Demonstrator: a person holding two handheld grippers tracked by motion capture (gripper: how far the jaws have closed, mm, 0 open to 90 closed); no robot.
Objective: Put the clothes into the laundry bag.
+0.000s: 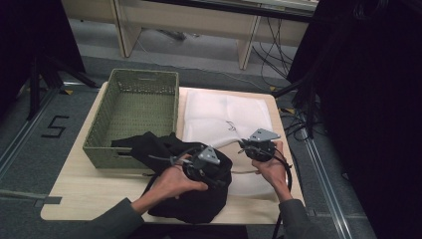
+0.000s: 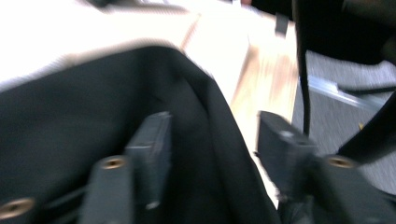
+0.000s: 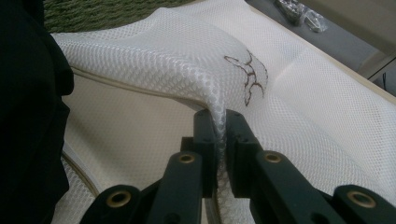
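Right gripper (image 3: 220,140) fingers pinched on white mesh bag (image 3: 299,116) edge; left gripper (image 2: 212,154) fingers wide apart over black garment (image 2: 70,126) (draped at bench (image 1: 99,191) front, beside green basket (image 1: 134,107)).

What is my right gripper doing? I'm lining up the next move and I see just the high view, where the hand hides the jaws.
Observer: The right gripper is shut on a fold of the white mesh bag, lifting its top layer so the mouth gapes.
Operator: And the left one?
Observer: The left gripper stands open, jaws apart, with a ridge of the black garment between them.
Operator: Anything printed on the bag?
Observer: A small dark outline mark sits just beyond the pinched fold.
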